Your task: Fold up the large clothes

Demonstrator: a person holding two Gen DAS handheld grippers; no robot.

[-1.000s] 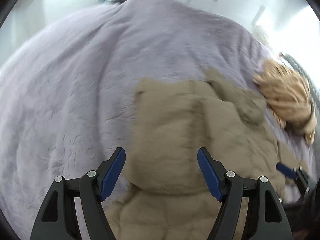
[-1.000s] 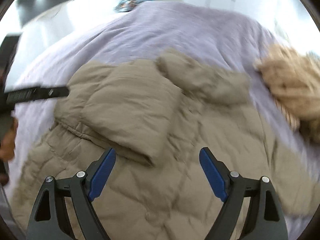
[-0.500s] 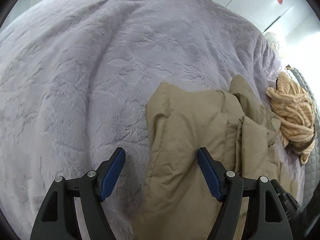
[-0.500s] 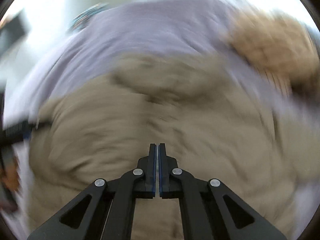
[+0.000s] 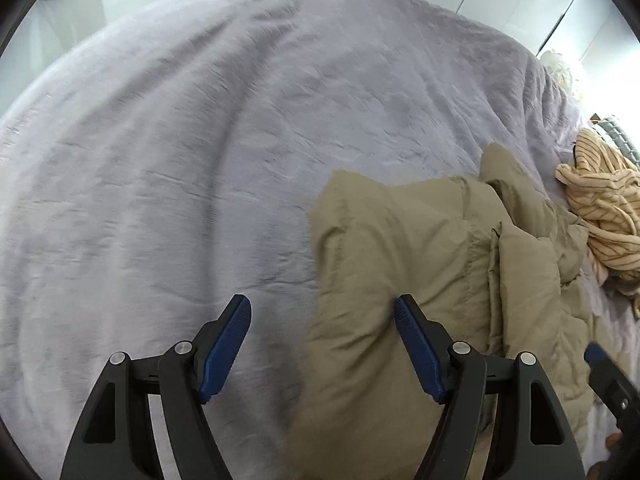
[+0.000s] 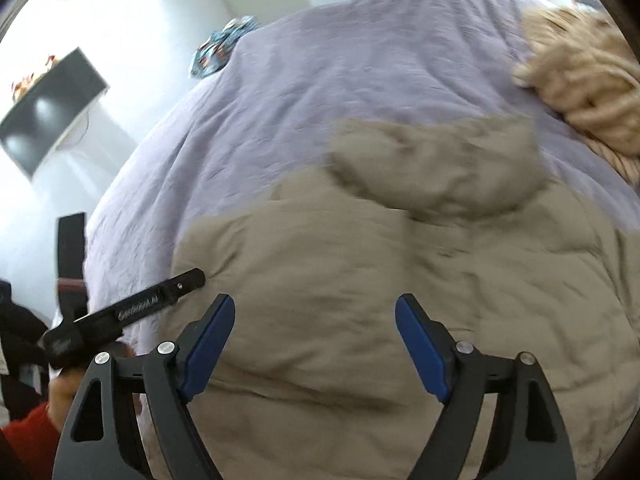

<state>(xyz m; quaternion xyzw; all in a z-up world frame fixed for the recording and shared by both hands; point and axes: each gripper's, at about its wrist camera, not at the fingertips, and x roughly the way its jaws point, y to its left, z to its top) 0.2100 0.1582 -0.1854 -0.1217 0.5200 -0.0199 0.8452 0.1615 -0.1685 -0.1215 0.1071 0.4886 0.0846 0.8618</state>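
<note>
A tan quilted jacket (image 5: 420, 280) lies on a lilac bedspread (image 5: 200, 140), with its sleeves folded in over the body. My left gripper (image 5: 322, 320) is open and empty, just above the jacket's left edge. The jacket fills the lower right wrist view (image 6: 380, 300), hood (image 6: 440, 168) at the far end. My right gripper (image 6: 314, 320) is open and empty over the jacket's body. The left gripper's finger (image 6: 160, 296) shows at the jacket's left edge.
A striped beige garment (image 5: 600, 208) lies crumpled at the right of the bed, also in the right wrist view (image 6: 580, 76). A patterned cloth (image 6: 220, 44) sits at the far corner. A dark screen (image 6: 52, 108) stands on a white unit to the left.
My right gripper was open, shut half a second ago, and is open again now. The left gripper stayed open and shifted left off the jacket's middle toward its left edge.
</note>
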